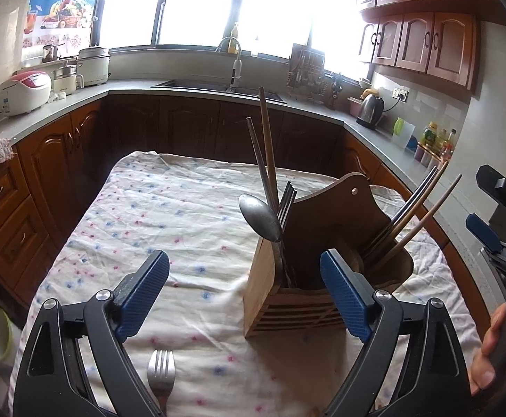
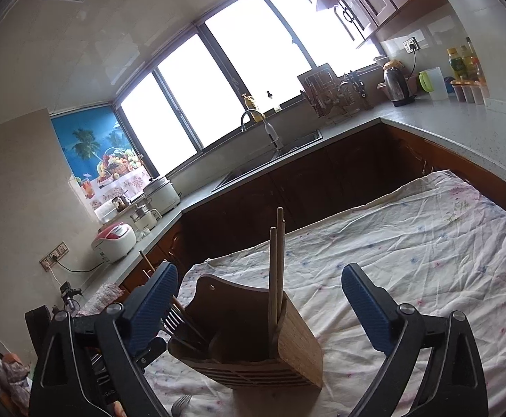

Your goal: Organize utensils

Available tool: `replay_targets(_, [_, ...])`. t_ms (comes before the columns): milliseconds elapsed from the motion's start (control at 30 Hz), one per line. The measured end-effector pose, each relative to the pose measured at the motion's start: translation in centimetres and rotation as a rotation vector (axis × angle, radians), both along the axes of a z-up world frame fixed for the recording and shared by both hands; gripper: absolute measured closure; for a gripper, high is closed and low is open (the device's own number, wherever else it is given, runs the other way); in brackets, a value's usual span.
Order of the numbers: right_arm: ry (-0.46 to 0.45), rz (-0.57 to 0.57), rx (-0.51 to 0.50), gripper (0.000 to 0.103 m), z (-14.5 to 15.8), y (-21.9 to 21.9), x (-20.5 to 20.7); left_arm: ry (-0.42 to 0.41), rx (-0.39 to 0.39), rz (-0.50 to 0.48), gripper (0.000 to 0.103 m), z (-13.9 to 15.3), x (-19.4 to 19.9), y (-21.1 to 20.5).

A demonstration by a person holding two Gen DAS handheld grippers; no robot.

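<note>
Left gripper (image 1: 244, 290) and right gripper (image 2: 260, 307) both gape wide, grasping nothing; the wooden utensil holder (image 1: 287, 307) hides its utensils' lower ends.

We see a table draped in a wrinkled white cloth with small pink and blue flowers (image 1: 169, 208). On it stands a wooden slatted utensil holder (image 1: 287, 299), and nearer us a silver metal fork (image 1: 161, 370) lies flat.

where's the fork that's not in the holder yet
In the left wrist view the fork lies flat on the tablecloth at the bottom edge, between the open left gripper's arms, left of the wooden holder.
</note>
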State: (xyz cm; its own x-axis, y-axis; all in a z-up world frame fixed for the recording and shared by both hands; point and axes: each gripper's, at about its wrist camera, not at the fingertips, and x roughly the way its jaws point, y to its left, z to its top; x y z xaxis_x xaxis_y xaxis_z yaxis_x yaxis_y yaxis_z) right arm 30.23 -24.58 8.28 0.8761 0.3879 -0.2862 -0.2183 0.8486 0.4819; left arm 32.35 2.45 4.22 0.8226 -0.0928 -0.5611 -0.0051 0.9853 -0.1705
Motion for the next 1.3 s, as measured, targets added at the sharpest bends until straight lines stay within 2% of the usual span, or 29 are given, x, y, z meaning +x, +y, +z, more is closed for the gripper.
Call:
replay_targets(400, [0.007, 0.038, 0.001, 0.005, 0.3, 0.2, -2.7, -0.007, -0.007, 0.007, 0.011, 0.8, -3.3, 0.6])
replay_targets(733, [-0.03, 0.077, -0.04, 0.005, 0.6, -0.3, -8.0, -0.024, -0.035, 0.035, 0.011, 1.0, -9.0, 1.2])
replay_targets(967, [-0.045, 0.061, -0.05, 0.005, -0.9, -1.3, -12.6, -0.046, -0.047, 0.041, 0.011, 0.3, -14.2, 1.8])
replay_targets(1200, [-0.078, 0.022, -0.135, 0.003, -3.5, -1.1, -17.4, -0.074, -0.071, 0.045, 0.011, -0.4, -18.0, 1.9])
replay_targets(1300, [-0.08, 0.011, -0.158, 0.003, -4.3, -1.1, -18.7, -0.08, -0.052, 0.043, 0.003, -0.6, -19.3, 1.4])
